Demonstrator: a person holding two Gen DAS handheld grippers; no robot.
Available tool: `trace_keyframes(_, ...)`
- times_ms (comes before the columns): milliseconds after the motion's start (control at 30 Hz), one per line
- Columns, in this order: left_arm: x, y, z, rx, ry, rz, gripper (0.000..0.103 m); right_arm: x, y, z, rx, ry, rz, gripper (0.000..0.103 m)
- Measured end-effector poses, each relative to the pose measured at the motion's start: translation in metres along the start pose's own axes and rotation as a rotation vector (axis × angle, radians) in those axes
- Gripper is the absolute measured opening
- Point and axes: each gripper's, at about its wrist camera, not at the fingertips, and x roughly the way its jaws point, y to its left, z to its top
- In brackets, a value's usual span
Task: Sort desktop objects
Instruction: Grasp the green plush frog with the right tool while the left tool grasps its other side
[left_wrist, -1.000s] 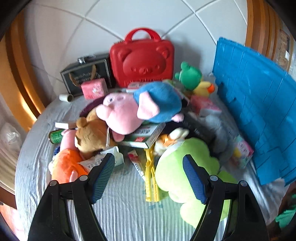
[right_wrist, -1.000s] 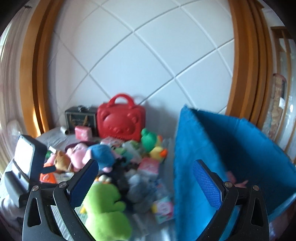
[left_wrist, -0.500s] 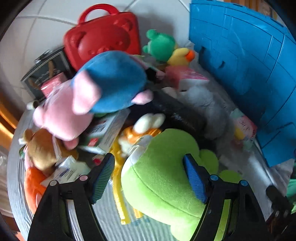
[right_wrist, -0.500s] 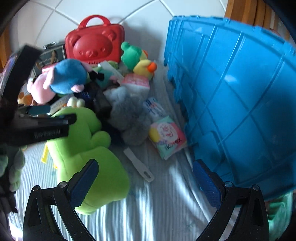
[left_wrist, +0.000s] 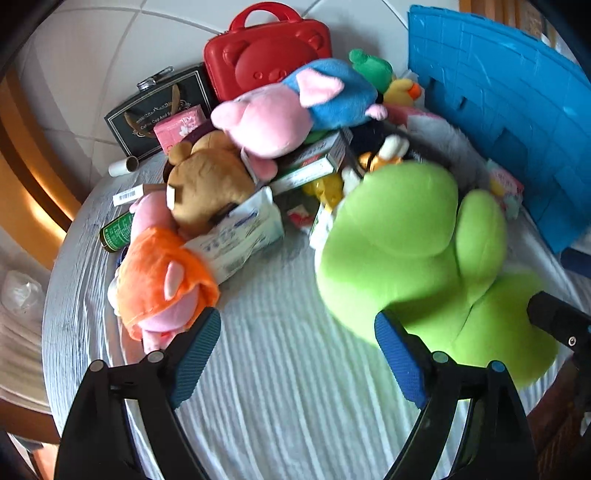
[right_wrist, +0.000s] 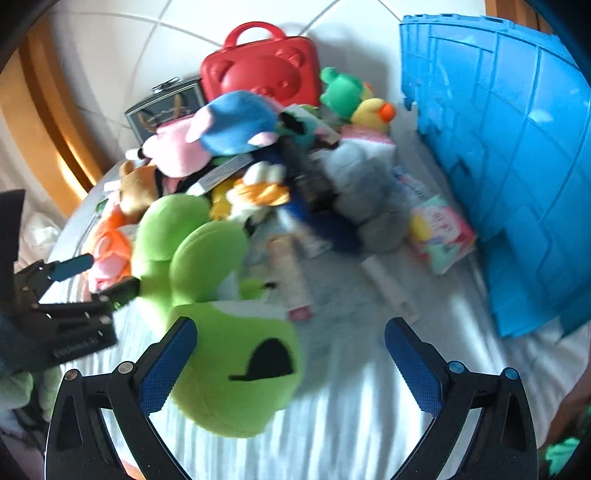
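Observation:
A big lime-green plush (left_wrist: 406, 240) lies at the near edge of a heap of toys on the striped cloth (left_wrist: 288, 406). My left gripper (left_wrist: 299, 358) hovers over bare cloth with its jaws opening and nothing between them. Its right finger (left_wrist: 399, 363) sits at the plush's near left edge. In the right wrist view, my right gripper (right_wrist: 290, 365) stands open low over the same green plush (right_wrist: 229, 369). The plush's face end lies between the fingers, against the left pad (right_wrist: 166, 365). The left gripper (right_wrist: 74, 295) shows at that view's left edge, beside the plush.
A blue plastic crate (left_wrist: 517, 129) stands on the right. At the back are a red bear case (left_wrist: 266, 62) and a black gift box (left_wrist: 159, 114). The heap holds a pink-and-blue plush (left_wrist: 295, 107), a brown bear (left_wrist: 207, 181), an orange plush (left_wrist: 162, 280), a grey plush (right_wrist: 369, 195) and tissue packs.
The left gripper has drawn back to the left, so the green plush is no longer between its jaws, and they stand wider. The right gripper has dropped low over the plush.

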Motion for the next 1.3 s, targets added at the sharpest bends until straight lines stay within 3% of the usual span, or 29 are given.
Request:
trace_keyframes(200,-0.023,0.047,-0.025,0.070,-0.043,-0.115,0.086,0.020,0.052,-0.047,0.118,0.063,-0.084,0.103)
trace_keyframes(300,-0.044,0.058,-0.008,0.105,-0.124,-0.181,0.086,0.028,0.063,-0.071,0.178,0.075,-0.177,0.084)
trace_keyframes(333,-0.047,0.056,0.002,0.115,-0.143,-0.195,0.086,0.028,0.063,-0.076,0.200,0.079,-0.189,0.078)
trace_keyframes(467,-0.022,0.025,0.061,0.155,-0.183,-0.236,0.086,0.014,0.066,-0.087,0.277,0.041,-0.257,0.077)
trace_keyframes(533,0.008,0.004,0.079,0.170,-0.106,-0.257,0.087,0.000,0.064,-0.086,0.317,0.009,-0.275,0.077)
trace_keyframes(600,0.021,-0.007,0.076,0.200,-0.072,-0.271,0.087,-0.022,0.061,-0.088,0.357,-0.038,-0.308,0.077)
trace_keyframes(667,0.011,-0.001,0.061,0.222,-0.102,-0.262,0.087,-0.040,0.059,-0.091,0.392,-0.078,-0.332,0.077)
trace_keyframes(800,-0.005,0.024,0.009,0.310,-0.070,-0.268,0.086,-0.062,0.059,-0.089,0.480,-0.144,-0.307,0.079)
trace_keyframes(900,0.000,0.039,-0.032,0.366,0.010,-0.289,0.086,-0.047,0.073,-0.085,0.487,-0.135,-0.264,0.080)
trace_keyframes(967,-0.007,0.051,-0.046,0.373,0.002,-0.304,0.086,-0.032,0.084,-0.083,0.490,-0.127,-0.210,0.080)
trace_keyframes(1100,-0.034,0.086,-0.044,0.329,-0.075,-0.309,0.086,0.004,0.101,-0.079,0.465,-0.048,-0.135,0.080)
trace_keyframes(1200,-0.047,0.101,-0.031,0.306,-0.130,-0.323,0.086,0.022,0.113,-0.086,0.438,0.011,-0.140,0.084)
trace_keyframes(1300,-0.026,0.093,-0.025,0.343,-0.082,-0.343,0.086,0.025,0.109,-0.096,0.478,0.031,-0.109,0.090)
